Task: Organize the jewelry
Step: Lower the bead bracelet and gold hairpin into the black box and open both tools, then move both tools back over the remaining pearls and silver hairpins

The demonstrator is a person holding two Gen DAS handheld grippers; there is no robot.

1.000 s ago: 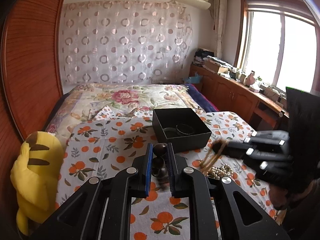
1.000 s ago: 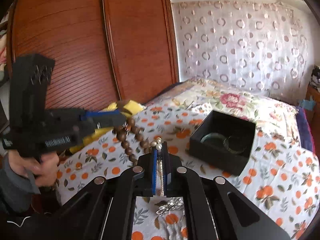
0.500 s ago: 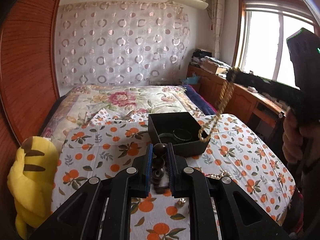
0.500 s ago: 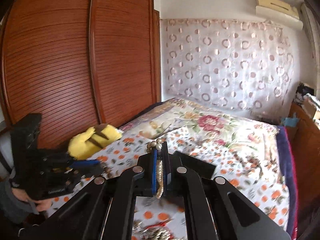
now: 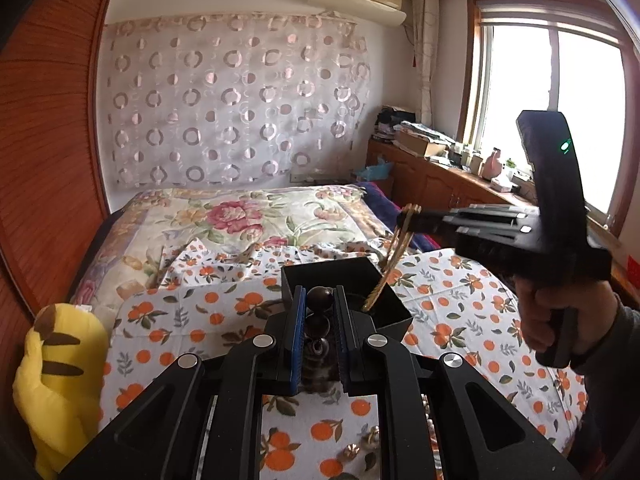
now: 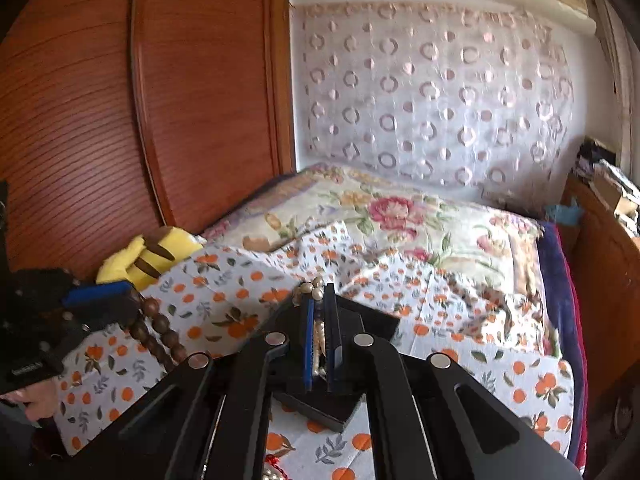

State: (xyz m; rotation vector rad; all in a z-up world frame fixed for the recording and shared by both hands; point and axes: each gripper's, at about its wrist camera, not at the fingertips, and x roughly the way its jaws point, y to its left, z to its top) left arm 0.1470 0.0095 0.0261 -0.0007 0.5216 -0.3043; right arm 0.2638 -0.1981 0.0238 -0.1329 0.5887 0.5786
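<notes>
Since a second ago our right claw (image 5: 408, 220) has swung the pearl strand (image 5: 390, 268) up and over the black box (image 5: 390, 312), its tail now dipping inside. If we release off-centre, we judge the strand may drape over the rim and slide onto the bed (image 5: 460, 312). Both claws are clamped: right on pearls, left claw (image 5: 316, 344) on the wooden bead string (image 5: 319, 300).
</notes>
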